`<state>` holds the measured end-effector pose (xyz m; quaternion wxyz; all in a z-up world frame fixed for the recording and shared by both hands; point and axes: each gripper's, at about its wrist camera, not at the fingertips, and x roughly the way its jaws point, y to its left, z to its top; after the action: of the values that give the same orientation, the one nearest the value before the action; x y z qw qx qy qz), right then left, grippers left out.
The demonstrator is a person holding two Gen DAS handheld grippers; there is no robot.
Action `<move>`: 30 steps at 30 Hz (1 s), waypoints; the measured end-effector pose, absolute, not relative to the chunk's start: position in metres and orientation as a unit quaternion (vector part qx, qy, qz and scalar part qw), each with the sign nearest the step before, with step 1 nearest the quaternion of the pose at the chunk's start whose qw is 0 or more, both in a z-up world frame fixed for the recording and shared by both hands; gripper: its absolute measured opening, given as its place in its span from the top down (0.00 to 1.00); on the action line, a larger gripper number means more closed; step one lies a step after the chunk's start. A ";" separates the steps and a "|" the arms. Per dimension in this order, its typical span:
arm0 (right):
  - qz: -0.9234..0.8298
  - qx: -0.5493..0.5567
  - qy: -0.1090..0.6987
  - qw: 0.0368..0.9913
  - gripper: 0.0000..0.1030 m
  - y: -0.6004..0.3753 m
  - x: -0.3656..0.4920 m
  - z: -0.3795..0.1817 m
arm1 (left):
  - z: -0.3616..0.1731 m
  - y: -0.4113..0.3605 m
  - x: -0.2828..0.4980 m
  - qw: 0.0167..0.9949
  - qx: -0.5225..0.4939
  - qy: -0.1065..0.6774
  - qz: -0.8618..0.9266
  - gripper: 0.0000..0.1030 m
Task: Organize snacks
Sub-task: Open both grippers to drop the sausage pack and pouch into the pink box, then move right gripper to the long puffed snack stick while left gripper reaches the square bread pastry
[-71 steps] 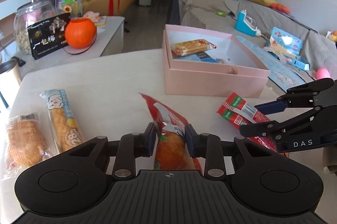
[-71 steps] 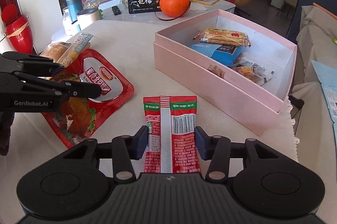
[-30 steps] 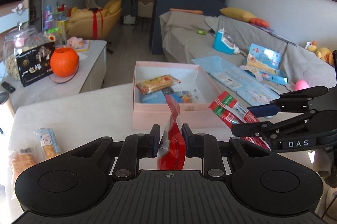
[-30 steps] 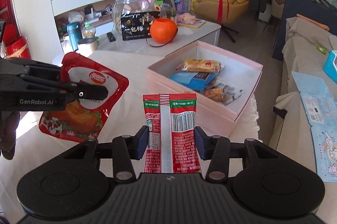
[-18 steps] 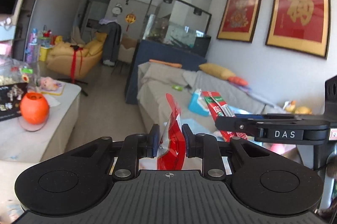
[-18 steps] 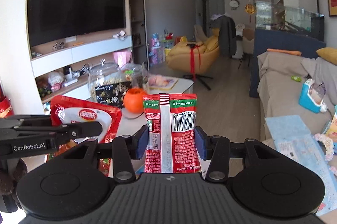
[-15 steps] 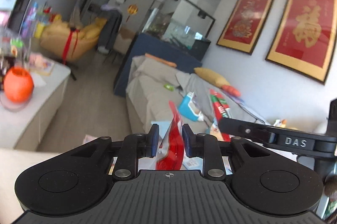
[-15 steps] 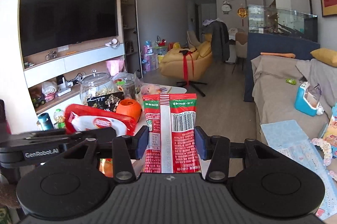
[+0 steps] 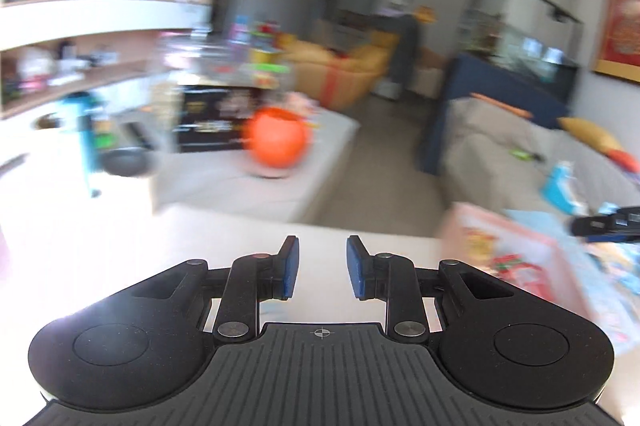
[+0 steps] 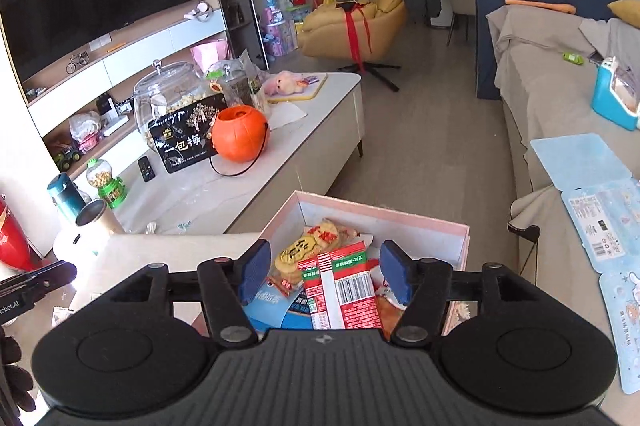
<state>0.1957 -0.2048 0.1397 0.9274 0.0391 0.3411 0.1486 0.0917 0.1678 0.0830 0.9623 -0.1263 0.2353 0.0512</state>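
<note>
My right gripper [image 10: 323, 272] is open right above the pink box [image 10: 464, 240]. The red and green snack packet [image 10: 344, 294] lies loose between the jaws on top of the other snacks in the box, among them a biscuit pack [image 10: 308, 252] and a blue packet [image 10: 272, 306]. My left gripper [image 9: 322, 272] is open and empty over the white table [image 9: 120, 246]; this view is motion-blurred. The pink box [image 9: 516, 246] shows at its right edge, with red packets inside. The left gripper's tip [image 10: 36, 284] shows at the right wrist view's left edge.
An orange pumpkin bucket [image 10: 239, 134], a black snack box [image 10: 186, 136] and a glass jar [image 10: 168, 98] stand on the low cabinet behind the table. A metal cup [image 10: 94, 216] stands at the table's far left. A grey sofa [image 10: 560, 98] with blue booklets lies to the right.
Both grippers have opened. The red chicken packet has left the left gripper, and the red and green packet now lies in the box. The left gripper has swung left, off the box.
</note>
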 end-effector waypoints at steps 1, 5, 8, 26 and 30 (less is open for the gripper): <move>0.148 0.033 0.345 0.926 0.38 -0.197 0.193 0.134 | 0.075 0.178 0.084 0.961 -0.128 0.232 0.080 0.72; 0.174 0.000 0.372 0.912 0.36 -0.155 0.173 0.114 | 0.044 0.219 0.066 0.949 -0.169 0.226 0.144 0.72; 0.209 -0.024 0.390 0.897 0.28 -0.115 0.155 0.102 | 0.036 0.236 0.063 0.943 -0.191 0.229 0.145 0.72; 0.345 -0.021 0.439 0.829 0.59 0.035 0.113 0.044 | 0.024 0.246 0.058 0.934 -0.205 0.273 0.104 0.72; 0.328 -0.025 0.418 0.847 0.61 0.000 0.096 0.050 | 0.024 0.211 0.060 0.942 -0.169 0.284 0.052 0.72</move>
<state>0.0963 0.0005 0.0505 0.8469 -0.0247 0.4181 0.3276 0.0600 0.2111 0.0241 0.9424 -0.1695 0.2839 0.0517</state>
